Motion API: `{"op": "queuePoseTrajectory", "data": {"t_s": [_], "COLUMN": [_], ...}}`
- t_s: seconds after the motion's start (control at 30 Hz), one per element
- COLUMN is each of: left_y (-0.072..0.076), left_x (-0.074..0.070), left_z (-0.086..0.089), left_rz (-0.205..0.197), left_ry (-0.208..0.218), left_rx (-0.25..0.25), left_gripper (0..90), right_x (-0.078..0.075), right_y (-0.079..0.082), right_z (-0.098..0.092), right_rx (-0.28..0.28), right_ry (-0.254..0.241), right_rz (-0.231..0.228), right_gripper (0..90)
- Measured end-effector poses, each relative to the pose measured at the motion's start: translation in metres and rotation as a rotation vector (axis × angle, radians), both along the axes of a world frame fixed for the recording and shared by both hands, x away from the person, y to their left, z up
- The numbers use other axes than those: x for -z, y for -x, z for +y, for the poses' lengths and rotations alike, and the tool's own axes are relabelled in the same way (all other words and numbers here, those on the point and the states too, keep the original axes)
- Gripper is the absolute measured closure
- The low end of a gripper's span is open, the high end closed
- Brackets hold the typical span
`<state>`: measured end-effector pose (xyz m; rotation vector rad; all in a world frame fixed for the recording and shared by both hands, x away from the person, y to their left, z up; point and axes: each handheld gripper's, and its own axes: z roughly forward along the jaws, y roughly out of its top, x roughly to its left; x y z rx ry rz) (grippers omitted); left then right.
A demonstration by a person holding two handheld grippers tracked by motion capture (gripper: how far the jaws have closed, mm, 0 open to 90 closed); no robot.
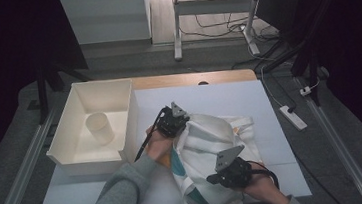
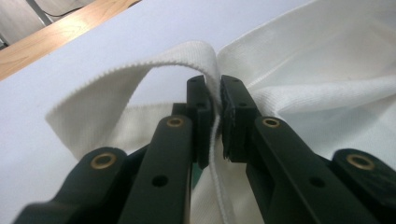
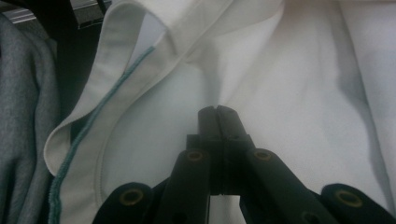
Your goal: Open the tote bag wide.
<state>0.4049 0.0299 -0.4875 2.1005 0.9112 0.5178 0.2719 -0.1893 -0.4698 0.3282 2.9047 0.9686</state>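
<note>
Lying crumpled on the white sheet-covered table [image 1: 218,96], near its front edge and right of centre: a white cotton tote bag [image 1: 208,149] with a teal patch at its lower left. Clamped in the left gripper [image 1: 174,118] at the bag's upper left corner: a white woven carrying strap [image 2: 140,79], pinched between the black pads and arching away in a loop to the left in the left gripper view. Pressed together in the right gripper view: the jaws of the right gripper [image 3: 217,112], tips meeting against a small pucker of the bag's white cloth, so seemingly nipping a fold of it, though hard to tell how much fabric sits between. Placed at the bag's lower right in the high view: that same right gripper [image 1: 228,170], hand behind it. Visible at the left of the right gripper view: a hemmed bag edge with teal stitching [image 3: 93,121] and a grey sleeve [image 3: 23,116]. Standing to the left of the bag, well apart from it: an open cream plastic bin [image 1: 67,143] holding an upright cream cup [image 1: 99,128].
</note>
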Motion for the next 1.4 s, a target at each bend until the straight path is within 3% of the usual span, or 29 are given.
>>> {"op": "queuePoseTrajectory", "data": {"t_s": [0.2,0.3,0.33,0.4,0.43,0.57,0.63,0.7,0.87,1.0,1.23,1.33,1.4], "left_y": [0.0,-0.001,-0.001,-0.001,0.0,0.0,0.0,0.0,0.001,0.001,0.001,0.001,0.001], "left_x": [0.003,0.003,0.003,0.002,0.002,0.0,0.0,-0.001,-0.002,-0.003,-0.002,-0.002,-0.002], "left_z": [-0.001,0.0,0.0,0.0,0.001,0.001,0.001,0.002,0.003,0.004,0.004,0.004,0.004], "left_rz": [0.005,0.005,0.005,0.001,-0.001,-0.01,-0.011,-0.012,-0.017,-0.017,-0.017,-0.015,-0.014], "left_ry": [-0.008,-0.003,-0.002,0.002,0.005,0.007,0.009,0.009,0.017,0.024,0.019,0.02,0.022], "left_rx": [0.004,0.006,0.005,0.005,0.004,0.004,0.003,0.002,0.003,0.003,0.0,0.002,0.004], "left_gripper": [81.8,81.7,81.7,81.7,81.6,81.6,81.6,81.6,81.6,81.6,81.5,81.5,81.6], "right_x": [0.01,0.009,0.007,-0.001,-0.007,-0.027,-0.032,-0.031,-0.015,-0.01,-0.005,0.0,0.0], "right_y": [-0.006,-0.006,-0.006,-0.007,-0.008,-0.008,-0.005,-0.004,-0.009,-0.013,-0.014,-0.013,-0.014], "right_z": [-0.004,-0.006,-0.008,-0.015,-0.021,-0.046,-0.055,-0.058,-0.051,-0.047,-0.035,-0.031,-0.033], "right_rx": [0.009,0.009,0.016,0.07,0.113,0.353,0.424,0.472,0.505,0.534,0.572,0.571,0.573], "right_ry": [-0.013,-0.028,-0.039,-0.057,-0.073,-0.091,-0.101,-0.067,0.008,0.088,0.105,0.129,0.133], "right_rz": [0.057,0.037,0.021,-0.027,-0.064,-0.207,-0.24,-0.253,-0.209,-0.228,-0.232,-0.239,-0.236], "right_gripper": [90.0,86.7,80.4,69.5,68.7,64.5,63.0,58.6,57.1,57.0,41.1,40.8,46.4]}}
